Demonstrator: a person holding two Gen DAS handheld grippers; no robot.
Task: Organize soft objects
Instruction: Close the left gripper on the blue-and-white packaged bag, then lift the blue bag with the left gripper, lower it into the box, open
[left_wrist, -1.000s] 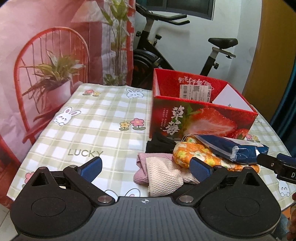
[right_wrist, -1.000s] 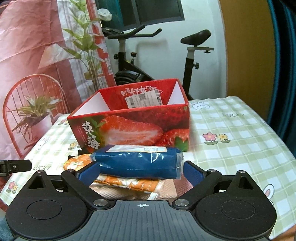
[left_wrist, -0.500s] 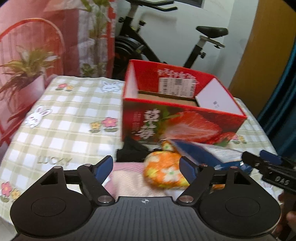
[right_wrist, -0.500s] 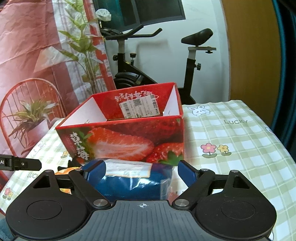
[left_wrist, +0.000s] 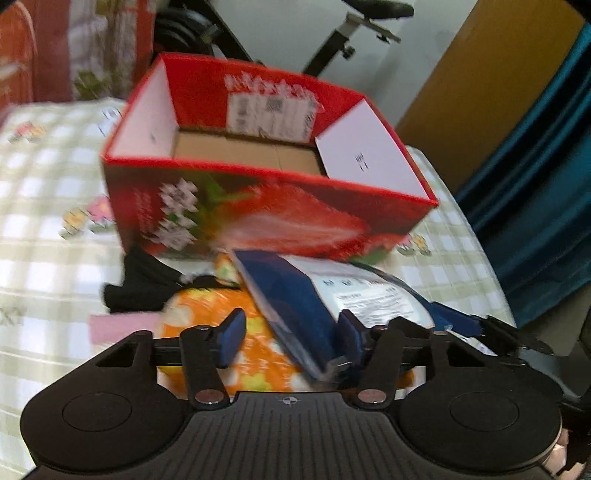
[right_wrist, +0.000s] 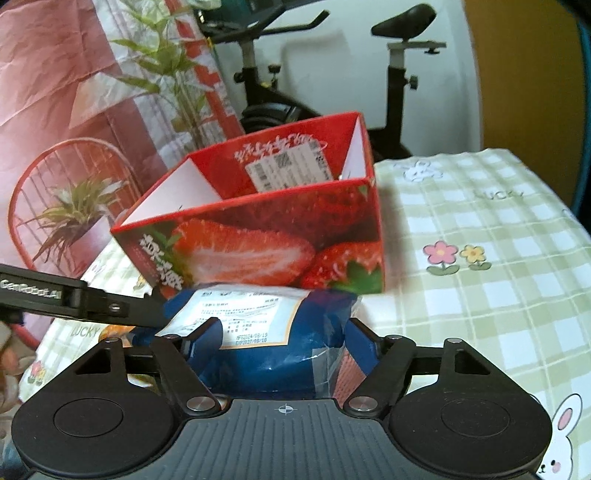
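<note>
A blue plastic packet (right_wrist: 266, 354) with a white label lies in front of the red strawberry box (right_wrist: 258, 236). My right gripper (right_wrist: 280, 343) is closing on it, both pads touching its sides. The packet (left_wrist: 295, 306) rests partly on an orange floral bundle (left_wrist: 207, 306). My left gripper (left_wrist: 291, 334) is closing over that bundle. The packet's near end lies against its right finger, and no firm grip shows. A pink cloth (left_wrist: 110, 326) and a black cloth (left_wrist: 144, 284) lie left of the bundle. The box (left_wrist: 295, 221) is open-topped with a bare cardboard floor.
The table carries a green checked cloth (right_wrist: 480, 229) with flowers and rabbits. An exercise bike (right_wrist: 399, 66) stands behind the box. A blue curtain (left_wrist: 546, 184) hangs at the right, and a printed backdrop (right_wrist: 55, 110) at the left. The left gripper's arm (right_wrist: 74, 295) reaches in beside the packet.
My left gripper has swung right and tipped down, from over the pink cloth to over the orange bundle and packet, its jaws narrowing. The right gripper has pushed in around the packet, its jaws narrowing.
</note>
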